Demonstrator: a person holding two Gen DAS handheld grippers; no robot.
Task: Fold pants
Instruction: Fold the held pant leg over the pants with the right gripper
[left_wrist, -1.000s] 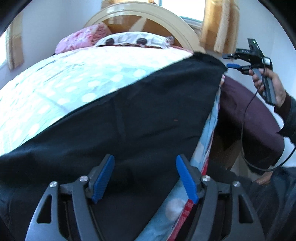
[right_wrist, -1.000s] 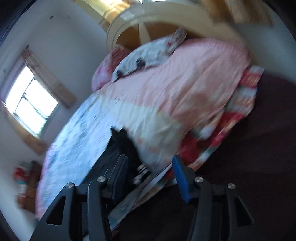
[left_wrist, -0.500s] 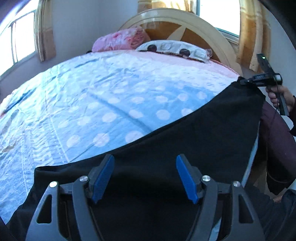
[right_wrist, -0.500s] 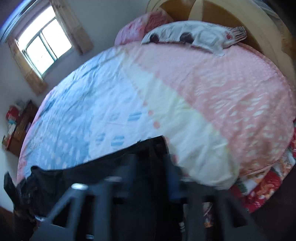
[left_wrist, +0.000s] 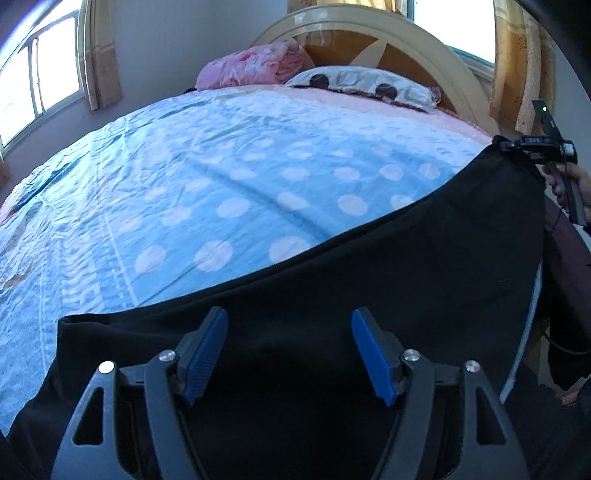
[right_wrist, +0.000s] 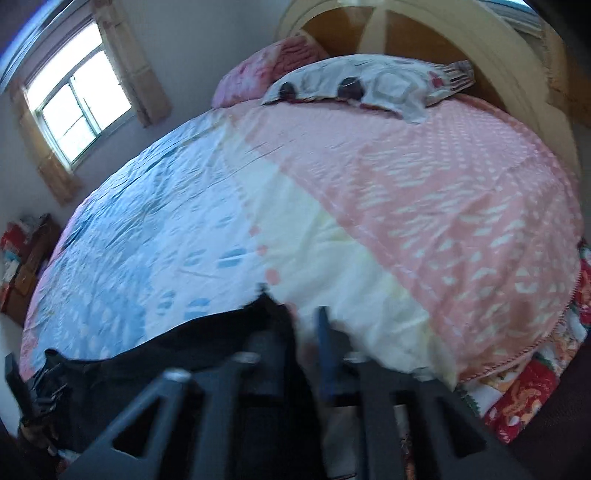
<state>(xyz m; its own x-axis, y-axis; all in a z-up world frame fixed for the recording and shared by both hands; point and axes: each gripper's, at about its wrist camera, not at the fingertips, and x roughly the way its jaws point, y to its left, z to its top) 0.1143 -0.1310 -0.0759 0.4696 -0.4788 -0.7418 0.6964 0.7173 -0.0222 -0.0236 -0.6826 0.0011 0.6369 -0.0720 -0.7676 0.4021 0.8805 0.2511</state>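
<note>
Left wrist view: left claw (left_wrist: 290, 350) stands apart, nothing between the blue pads, hanging over the pants (left_wrist: 369, 295), which lie black along the near side of the bed (left_wrist: 184, 184), stretched from the near left corner to the far right one. There the right claw (left_wrist: 517, 146) sits at the pants' far corner; whether it pinches cloth I can't tell from here. Risk, my read: with the left end unheld, any pull from the right drags the whole garment and skews the fold line. The pants' right edge runs along the bed's side, so cloth could slide off. Plenty of bare bed beyond the pants toward the pillow (left_wrist: 362, 83). Right wrist view: blurred. The right claw (right_wrist: 306, 332) has just been opening from near closed; the pants' corner (right_wrist: 258, 306) lies at the left finger, and I see a gap, not a clamp. Risk: the corner is released short or crooked. Room is open ahead across the bed; its edge drops off close on the right of the claw.
</note>
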